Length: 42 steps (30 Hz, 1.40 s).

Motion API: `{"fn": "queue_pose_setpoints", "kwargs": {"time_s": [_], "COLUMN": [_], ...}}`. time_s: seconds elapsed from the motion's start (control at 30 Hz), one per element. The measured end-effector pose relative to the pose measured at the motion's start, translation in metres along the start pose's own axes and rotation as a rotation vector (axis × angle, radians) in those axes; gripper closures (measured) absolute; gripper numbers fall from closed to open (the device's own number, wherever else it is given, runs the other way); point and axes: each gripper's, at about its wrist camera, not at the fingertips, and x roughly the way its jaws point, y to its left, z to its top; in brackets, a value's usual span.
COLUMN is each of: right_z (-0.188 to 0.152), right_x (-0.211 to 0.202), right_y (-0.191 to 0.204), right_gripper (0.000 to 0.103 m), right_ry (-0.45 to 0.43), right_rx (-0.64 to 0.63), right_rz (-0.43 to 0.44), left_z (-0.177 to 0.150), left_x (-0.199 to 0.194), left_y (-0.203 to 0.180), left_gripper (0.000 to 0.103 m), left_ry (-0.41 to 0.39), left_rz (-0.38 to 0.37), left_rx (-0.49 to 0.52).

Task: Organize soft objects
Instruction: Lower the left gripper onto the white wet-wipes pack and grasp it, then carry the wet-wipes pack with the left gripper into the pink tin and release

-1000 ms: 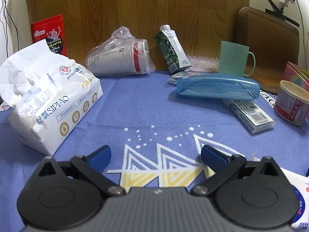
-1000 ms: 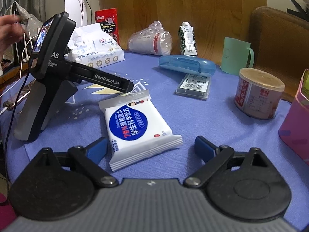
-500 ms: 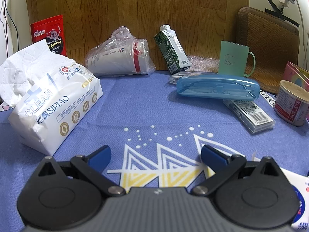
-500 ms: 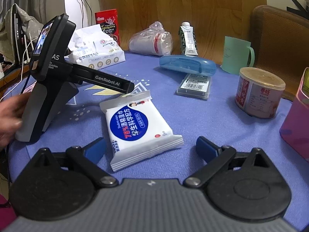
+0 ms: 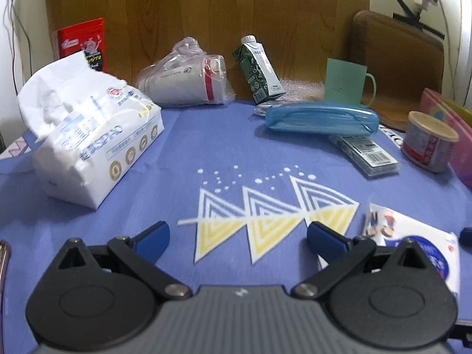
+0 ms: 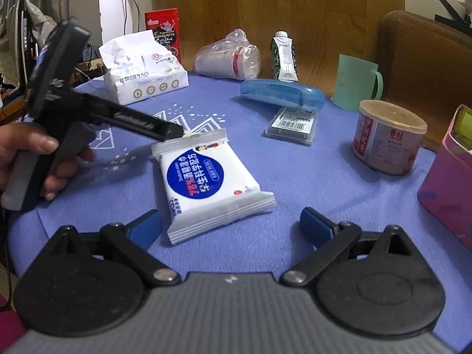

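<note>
A white wet-wipes pack with a blue label (image 6: 206,183) lies flat on the blue cloth just ahead of my right gripper (image 6: 230,230), which is open and empty. The pack also shows at the right edge of the left wrist view (image 5: 419,242). A large white tissue pack (image 5: 91,141) lies at the left, and shows far left in the right wrist view (image 6: 144,67). My left gripper (image 5: 237,237) is open and empty, lifted above the cloth. In the right wrist view a hand holds the left gripper's body (image 6: 73,109), its tip near the wipes pack's far end.
At the back lie bagged paper cups (image 5: 188,79), a green carton (image 5: 259,70), a blue case (image 5: 321,118), a mint mug (image 5: 345,82) and a barcoded clear box (image 5: 365,153). A red-labelled can (image 6: 386,135) and a pink box (image 6: 448,177) stand at the right.
A hand has taken hold of the left gripper and lifted it off the cloth; its view has risen and pulled back. The right gripper has barely moved.
</note>
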Motion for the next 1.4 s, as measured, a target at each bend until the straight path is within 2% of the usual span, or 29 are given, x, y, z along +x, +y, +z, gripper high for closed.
{"fn": "queue_pose_setpoints", "kwargs": {"time_s": [0.13, 0.23, 0.3, 0.37, 0.43, 0.5, 0.57, 0.6, 0.63, 0.67, 0.77, 0.83, 0.87, 1.0, 1.07, 1.2, 1.3, 1.4], "right_z": [-0.002, -0.002, -0.002, -0.002, -0.002, -0.002, -0.002, -0.001, -0.001, -0.001, 0.000, 0.000, 0.000, 0.001, 0.004, 0.003, 0.000, -0.005], "right_x": [-0.002, -0.002, -0.002, -0.002, -0.003, -0.003, -0.002, -0.003, -0.004, -0.005, -0.007, -0.010, -0.013, -0.040, -0.059, -0.089, -0.105, -0.110], "right_y": [-0.001, -0.001, 0.001, 0.001, 0.002, 0.001, 0.003, 0.004, 0.006, 0.008, 0.007, -0.004, -0.008, -0.025, -0.038, -0.074, -0.106, -0.142], "right_gripper": [0.000, 0.000, 0.000, 0.000, 0.000, 0.000, 0.001, 0.004, 0.015, 0.033, 0.064, 0.075, 0.076, 0.076, 0.076, 0.075, 0.075, 0.075], "right_ry": [0.001, 0.002, 0.003, 0.002, -0.003, -0.004, -0.009, -0.015, -0.027, -0.036, -0.050, -0.055, -0.065, -0.162, -0.218, -0.273, -0.280, -0.248], "right_rx": [-0.007, -0.012, -0.013, -0.013, -0.011, -0.011, -0.016, -0.022, -0.033, -0.045, -0.050, -0.008, 0.010, 0.029, 0.029, 0.080, 0.139, 0.223], "right_rz": [0.007, 0.004, -0.001, -0.004, -0.009, -0.005, 0.008, 0.017, 0.035, 0.042, 0.031, 0.031, 0.030, -0.049, -0.122, -0.256, -0.367, -0.446], "left_z": [-0.003, 0.002, 0.007, 0.012, 0.013, 0.010, 0.009, 0.008, 0.007, 0.006, 0.004, 0.010, 0.014, 0.040, 0.054, 0.080, 0.094, 0.099], "left_x": [-0.016, -0.021, -0.023, -0.021, -0.016, -0.007, -0.009, -0.009, -0.010, -0.012, -0.020, -0.026, -0.030, -0.041, -0.042, -0.036, -0.020, 0.000], "left_y": [0.014, 0.014, 0.009, 0.002, -0.007, -0.017, -0.031, -0.036, -0.043, -0.051, -0.069, -0.079, -0.086, -0.125, -0.150, -0.214, -0.264, -0.306], "left_gripper": [0.000, 0.000, 0.001, 0.005, 0.015, 0.020, 0.025, 0.034, 0.041, 0.039, 0.041, 0.043, 0.043, 0.043, 0.043, 0.043, 0.043, 0.043], "left_ry": [-0.022, -0.020, -0.030, -0.008, 0.027, 0.068, 0.058, 0.063, 0.071, 0.086, 0.081, 0.065, 0.046, -0.033, -0.069, -0.128, -0.118, -0.091], "left_rz": [-0.062, -0.114, -0.184, -0.287, -0.349, -0.382, -0.364, -0.376, -0.404, -0.429, -0.399, -0.412, -0.413, -0.448, -0.487, -0.572, -0.637, -0.666], "left_rx": [-0.080, -0.083, -0.081, -0.084, -0.080, -0.067, 0.000, 0.019, 0.036, 0.053, 0.106, 0.115, 0.133, 0.199, 0.236, 0.326, 0.364, 0.386]}}
